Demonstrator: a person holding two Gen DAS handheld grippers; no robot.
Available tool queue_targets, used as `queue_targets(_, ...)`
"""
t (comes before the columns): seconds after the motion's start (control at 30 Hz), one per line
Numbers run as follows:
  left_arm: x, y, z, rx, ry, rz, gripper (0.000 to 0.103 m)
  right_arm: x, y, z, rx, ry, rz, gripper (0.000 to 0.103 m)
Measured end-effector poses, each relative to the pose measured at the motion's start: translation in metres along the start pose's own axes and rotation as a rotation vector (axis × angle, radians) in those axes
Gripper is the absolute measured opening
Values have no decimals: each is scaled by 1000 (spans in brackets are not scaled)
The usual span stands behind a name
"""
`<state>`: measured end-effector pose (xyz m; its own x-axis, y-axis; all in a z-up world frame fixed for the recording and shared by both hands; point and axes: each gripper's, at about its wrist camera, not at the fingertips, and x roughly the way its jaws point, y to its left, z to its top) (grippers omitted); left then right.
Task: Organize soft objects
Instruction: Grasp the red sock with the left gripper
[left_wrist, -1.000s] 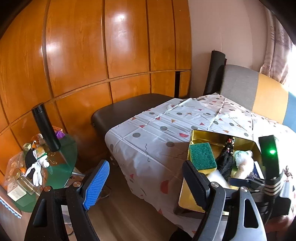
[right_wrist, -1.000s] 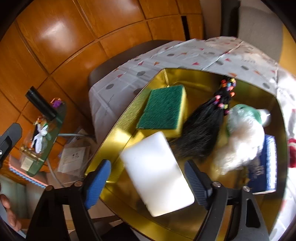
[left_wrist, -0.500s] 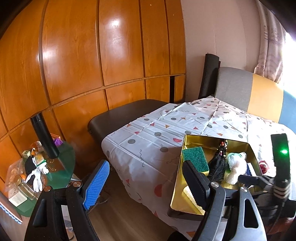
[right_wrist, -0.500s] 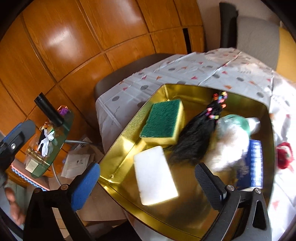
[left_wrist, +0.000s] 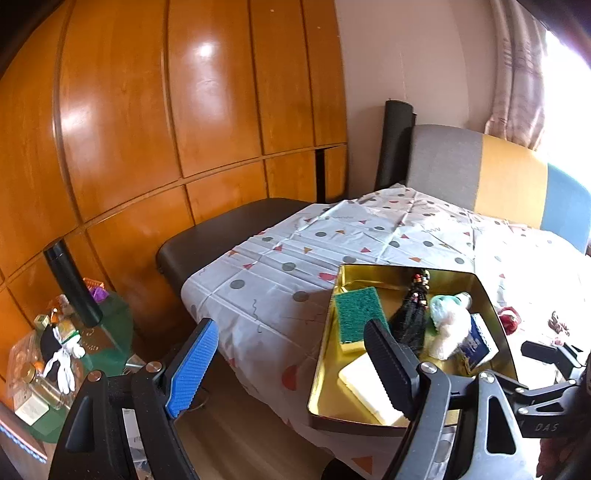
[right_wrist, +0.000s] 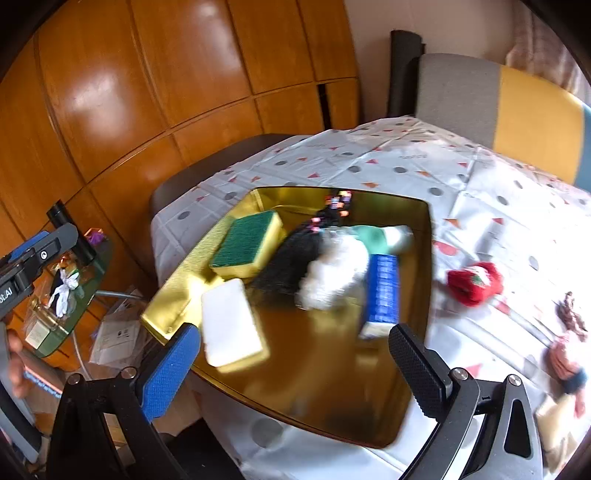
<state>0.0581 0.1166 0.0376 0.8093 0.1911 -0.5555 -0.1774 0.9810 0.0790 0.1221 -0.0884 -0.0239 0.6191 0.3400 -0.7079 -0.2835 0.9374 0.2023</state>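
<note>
Both tools spread, empty. Next we swing the right tool (right_wrist: 295, 365) w/ jaws wide to the red knit ball (right_wrist: 474, 282) beside the gold tin (right_wrist: 369, 398), pinch gently.

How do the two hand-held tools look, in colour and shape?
Both look alike: the left tool and the right tool each have a black frame with silver screws, one finger with a ribbed blue pad and one finger with a textured black pad. White lettering marks the black frames.
</note>
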Motion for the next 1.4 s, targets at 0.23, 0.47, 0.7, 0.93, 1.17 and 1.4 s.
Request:
queue_targets(0.23,-1,-24,3,58,4,-54,82,-27,-37,-15,37,-28,-72,103)
queue_targets(0.47,-5,-67,6,146,-4,-142,82,-69,-100,-32,137,-72,-206,103)
queue_targets(0.7,-12,-120,5,246,-9,-230,82,-116,-171,-60,272,-111,-356,103)
queue_targets(0.93,-16,-171,2,340,0,-303,82,-143,-228,-94,409,-133,-457,103)
queue_targets(1.17,-12,-221,-2,423,31,-378,82,-159,-256,-109,523,-177,-471,103)
queue_targets(1.4,15,-268,11,465,114,-496,82,-162,-266,-113,586,-183,-453,103)
